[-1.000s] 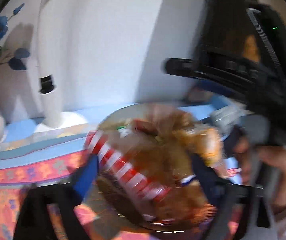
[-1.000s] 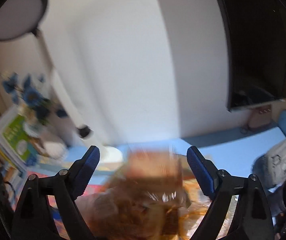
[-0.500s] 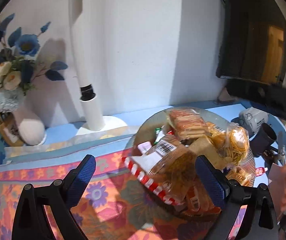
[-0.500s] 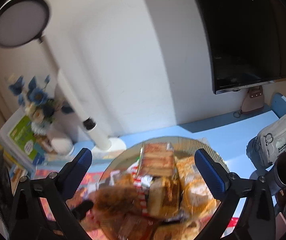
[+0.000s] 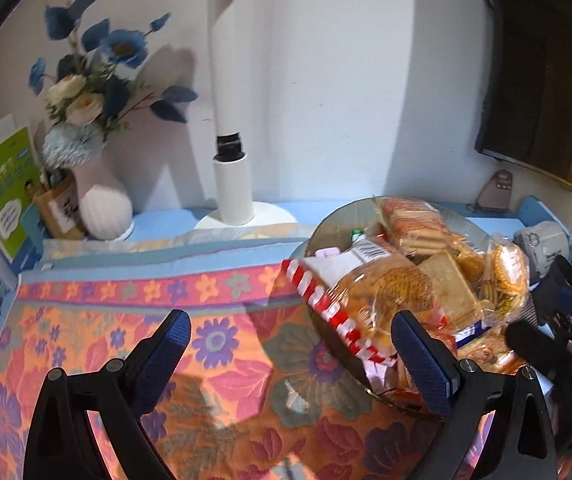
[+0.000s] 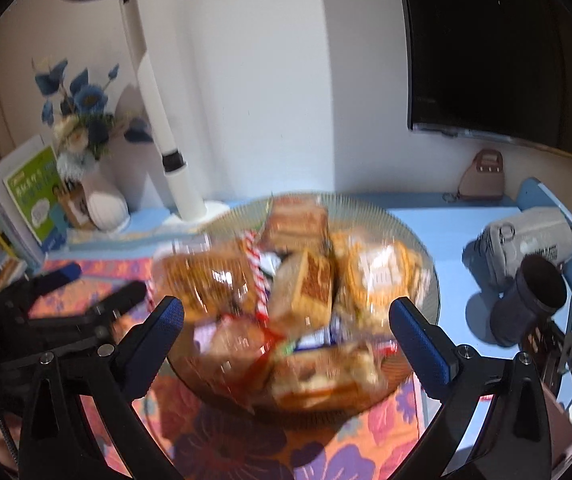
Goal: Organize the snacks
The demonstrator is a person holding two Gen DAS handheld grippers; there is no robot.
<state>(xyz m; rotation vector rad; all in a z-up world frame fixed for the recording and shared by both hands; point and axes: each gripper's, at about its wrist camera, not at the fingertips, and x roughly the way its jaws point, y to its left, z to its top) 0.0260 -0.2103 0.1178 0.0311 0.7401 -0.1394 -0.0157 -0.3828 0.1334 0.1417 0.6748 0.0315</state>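
A ribbed glass bowl heaped with wrapped snacks stands on a floral cloth. On top lie a red-and-white striped bag and a clear packet of biscuits. My left gripper is open over the cloth, just left of the bowl, with nothing between its fingers. My right gripper is open wide and hovers above the bowl's near side; its pads touch nothing. Each gripper shows blurred in the other's view: the left gripper, the right gripper.
A white lamp post and a vase of blue flowers stand at the back by the wall, a green booklet at far left. Right of the bowl are a grey pouch and a dark cup. A black screen hangs above.
My left gripper has pulled back and leftward off the snack pile onto the cloth. My right gripper has drawn back and dipped, its jaws wider, so the whole bowl now shows.
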